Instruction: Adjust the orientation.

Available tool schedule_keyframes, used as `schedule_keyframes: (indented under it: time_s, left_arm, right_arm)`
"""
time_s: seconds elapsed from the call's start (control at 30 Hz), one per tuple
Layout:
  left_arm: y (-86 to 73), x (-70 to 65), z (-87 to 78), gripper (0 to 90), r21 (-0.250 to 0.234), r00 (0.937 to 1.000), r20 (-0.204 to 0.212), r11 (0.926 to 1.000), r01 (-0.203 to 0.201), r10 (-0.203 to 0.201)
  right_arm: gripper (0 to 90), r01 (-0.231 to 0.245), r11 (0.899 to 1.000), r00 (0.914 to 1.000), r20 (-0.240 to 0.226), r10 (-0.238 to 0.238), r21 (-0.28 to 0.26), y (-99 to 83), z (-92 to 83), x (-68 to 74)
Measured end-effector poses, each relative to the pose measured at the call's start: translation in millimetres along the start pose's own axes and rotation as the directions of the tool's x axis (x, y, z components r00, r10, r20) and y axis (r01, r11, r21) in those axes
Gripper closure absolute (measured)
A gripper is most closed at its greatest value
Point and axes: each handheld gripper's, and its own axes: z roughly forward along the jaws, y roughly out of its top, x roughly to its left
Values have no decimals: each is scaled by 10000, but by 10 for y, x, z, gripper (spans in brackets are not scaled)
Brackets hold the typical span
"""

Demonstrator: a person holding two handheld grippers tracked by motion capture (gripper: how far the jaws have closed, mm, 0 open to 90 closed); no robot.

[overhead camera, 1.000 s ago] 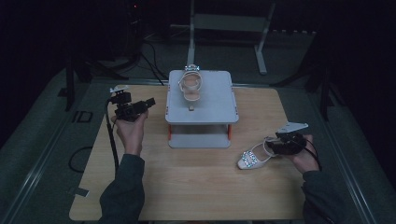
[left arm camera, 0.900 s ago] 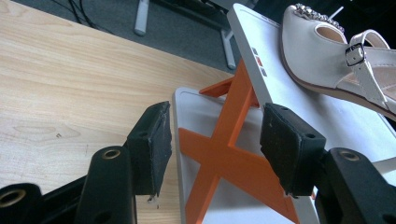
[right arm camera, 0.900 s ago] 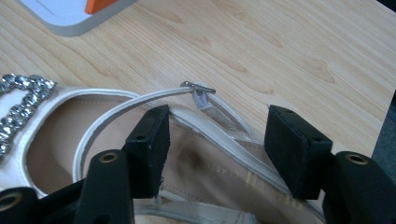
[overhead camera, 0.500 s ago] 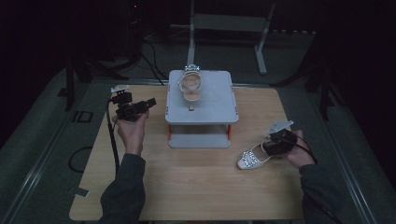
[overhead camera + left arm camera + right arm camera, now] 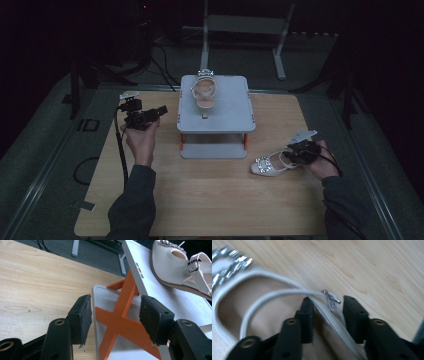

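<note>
On the wooden table (image 5: pixel 200 200), sandal (image 5: pixel 270 165) heel rim between right gripper (image 5: pixel 325 315) jaws, just closing, not yet pinching.

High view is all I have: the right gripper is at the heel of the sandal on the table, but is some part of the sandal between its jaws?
Observer: Yes. The right gripper has just been closing its jaws, with the sandal rear edge and buckle between them; one pad shows a gap to it.
Operator: And what does the left gripper face?
Observer: The left gripper stands open, aimed at the stand's orange cross brace, touching nothing.
</note>
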Motion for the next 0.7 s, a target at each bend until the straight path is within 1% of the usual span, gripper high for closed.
schedule_keyframes:
  time_s: [0.07, 0.13, 0.17, 0.2, 0.23, 0.27, 0.3, 0.37, 0.4, 0.43, 0.47, 0.5, 0.57, 0.63, 0.67, 0.7]
  left_arm:
    - [-2, -1, 0, 435, -4, 10000, -1, 10000, 17, -17]
    - [0, 1, -3, 436, -11, 10000, -1, 10000, 9, -9]
    - [0, 1, -3, 436, -8, 10000, -3, 10000, 8, -8]
    - [-1, 0, -2, 436, -15, 10000, -6, 10000, 6, -6]
    - [-2, -1, -1, 436, -17, 10000, -6, 10000, 12, -12]
    - [-3, -2, 1, 436, -7, 10000, -7, 10000, 21, -21]
    - [-4, -2, 3, 436, 9, 10000, 6, 10000, 11, -12]
    - [-6, -3, 2, 436, 5, 10000, -11, 10000, 1, -1]
    - [-5, 2, 0, 436, 4, 10000, -9, 10000, 6, -6]
    - [-3, 7, -3, 436, 11, 10000, -27, 10000, 5, -5]
    - [-1, 12, -5, 436, 0, 10000, -44, 10000, 8, -8]
    - [1, 15, -8, 436, -3, 10000, -62, 10000, 3, -3]
    - [0, 18, -14, 436, 1, 10000, -78, 10000, -16, 16]
    - [-3, 25, -15, 436, -19, 10000, -67, 10000, 29, -29]
    - [-5, 26, -14, 436, -21, 10000, -73, 10000, 42, -42]
    - [-7, 26, -13, 436, -13, 10000, -70, 10000, 49, -49]
  right_arm:
    - [729, -472, 9988, 9988, 98, 473, -134, -53, -46, -38]
    - [757, -834, 9963, 9961, 277, 839, -184, -88, -84, -72]
    - [768, -1043, 9943, 9934, 451, 1052, -220, -106, -102, -89]
    - [775, -1401, 9898, 9879, 640, 1414, -238, -127, -120, -111]
    - [779, -1651, 9859, 9829, 783, 1666, -260, -139, -127, -124]
    - [783, -1934, 9807, 9757, 996, 1952, -271, -155, -128, -144]
    - [786, -2212, 9749, 9669, 1250, 2225, -244, -168, -124, -165]
    - [789, -2799, 9596, 9453, 1663, 2805, -277, -189, -108, -198]
    - [789, -3007, 9532, 9368, 1780, 3013, -308, -197, -102, -208]
    - [786, -3182, 9475, 9300, 1829, 3187, -325, -201, -98, -216]
    - [773, -3299, 9435, 9269, 1784, 3302, -322, -200, -98, -222]
    - [749, -3327, 9427, 9267, 1763, 3318, -255, -193, -104, -228]
    - [690, -3290, 9438, 9292, 1675, 3293, -304, -181, -129, -244]
    - [618, -3153, 9471, 9350, 1511, 3209, -607, -167, -183, -259]
    - [587, -3128, 9468, 9366, 1411, 3206, -751, -151, -220, -263]
    - [559, -3009, 9497, 9402, 1395, 3106, -869, -129, -258, -263]
